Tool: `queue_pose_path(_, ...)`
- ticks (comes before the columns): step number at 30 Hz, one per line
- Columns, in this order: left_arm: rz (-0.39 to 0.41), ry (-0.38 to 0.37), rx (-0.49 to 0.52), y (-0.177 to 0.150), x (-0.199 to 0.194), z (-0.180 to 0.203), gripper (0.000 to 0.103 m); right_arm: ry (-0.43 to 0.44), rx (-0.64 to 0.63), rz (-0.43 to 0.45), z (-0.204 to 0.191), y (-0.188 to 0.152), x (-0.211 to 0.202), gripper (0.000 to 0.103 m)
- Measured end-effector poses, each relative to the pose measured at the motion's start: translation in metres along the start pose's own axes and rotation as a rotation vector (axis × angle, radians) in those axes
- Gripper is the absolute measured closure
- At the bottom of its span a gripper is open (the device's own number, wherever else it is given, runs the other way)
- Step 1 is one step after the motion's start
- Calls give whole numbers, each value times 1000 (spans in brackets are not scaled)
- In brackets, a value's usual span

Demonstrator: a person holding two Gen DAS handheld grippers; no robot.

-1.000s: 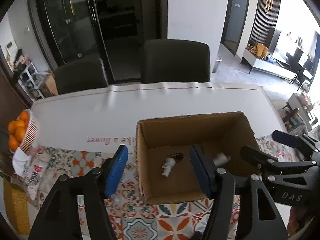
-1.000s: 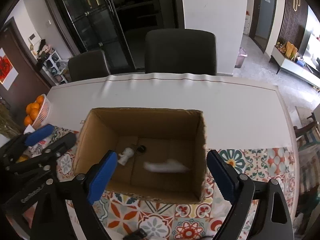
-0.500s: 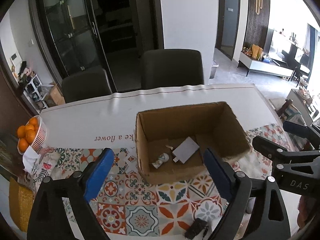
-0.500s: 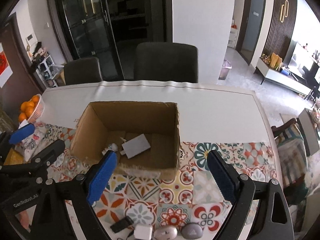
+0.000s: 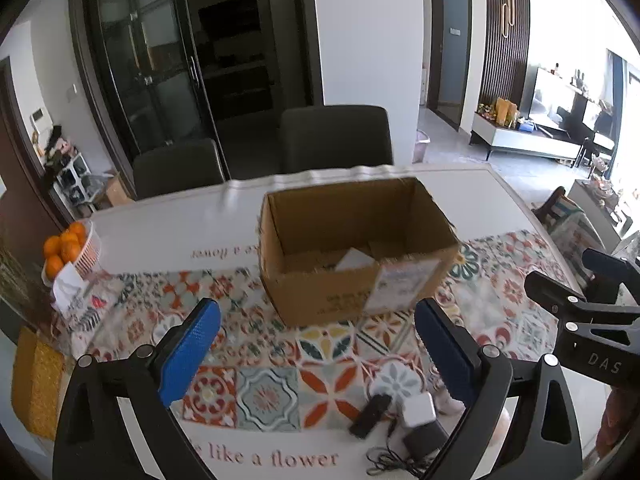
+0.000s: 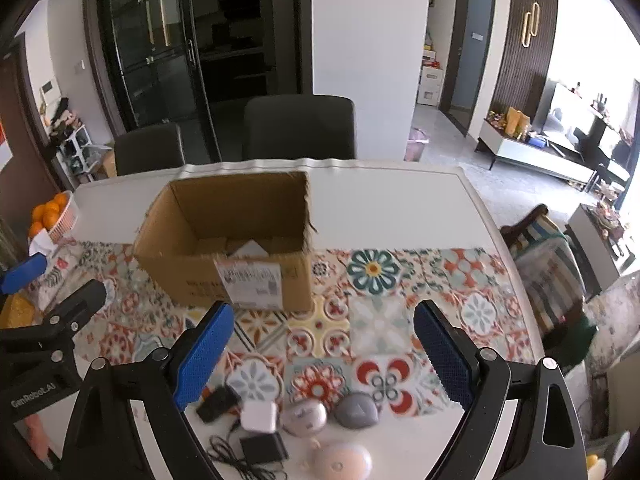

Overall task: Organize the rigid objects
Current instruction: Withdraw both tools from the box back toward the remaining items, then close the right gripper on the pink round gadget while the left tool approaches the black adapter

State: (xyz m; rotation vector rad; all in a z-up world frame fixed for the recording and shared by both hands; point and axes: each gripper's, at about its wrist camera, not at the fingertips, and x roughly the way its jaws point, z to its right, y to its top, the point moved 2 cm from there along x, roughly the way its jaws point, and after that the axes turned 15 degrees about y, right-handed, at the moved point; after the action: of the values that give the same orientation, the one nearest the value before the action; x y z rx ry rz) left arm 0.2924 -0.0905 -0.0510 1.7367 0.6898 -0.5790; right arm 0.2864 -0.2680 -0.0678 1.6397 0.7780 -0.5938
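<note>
Gadgets — a black adapter (image 6: 264, 449), a white cube charger (image 6: 259, 417) and grey pebble-shaped devices (image 6: 357, 411) — are seen nearest on the worktop (image 6: 384, 208), with the left claw (image 5: 316, 350) and right claw (image 6: 324, 354) spread wide and empty above them, and the cardboard box (image 6: 228, 236), with a white card inside, beyond.

Home dining room: table (image 6: 400, 208), chairs (image 6: 300, 126).

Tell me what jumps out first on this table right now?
The open cardboard box stands mid-table on the patterned tile mat, a white flat item inside. A cluster of small gadgets lies at the near edge, between the right tool fingers. Both the right and the left tool are open and empty.
</note>
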Motion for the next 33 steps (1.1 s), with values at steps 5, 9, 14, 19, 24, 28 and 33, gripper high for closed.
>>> queue_pose_path(5,-28,-17,-6,-22,-8,7,4,4,18,5,4,-25,-12,11)
queue_pose_path(9,-47,-26,-7,-37,-12,13,4,18,35,-18,9,-43,-14,11)
queue_pose_path(14,-71,-29,8,-56,-17,24,4,31,46,-49,15,-65,-14,11)
queue_pose_path(19,-103,-30,18,-73,-17,34,4,39,53,-86,23,-85,-12,11)
queue_pose_path(24,-156,-33,23,-93,-13,42,4,44,52,-124,28,-103,-7,11)
queue_pose_path(28,-192,-21,34,-108,-9,49,4,62,55,-171,32,-119,1,11)
queue_pose_path(33,-227,-5,49,-127,-4,58,4,80,73,-232,40,-140,13,12)
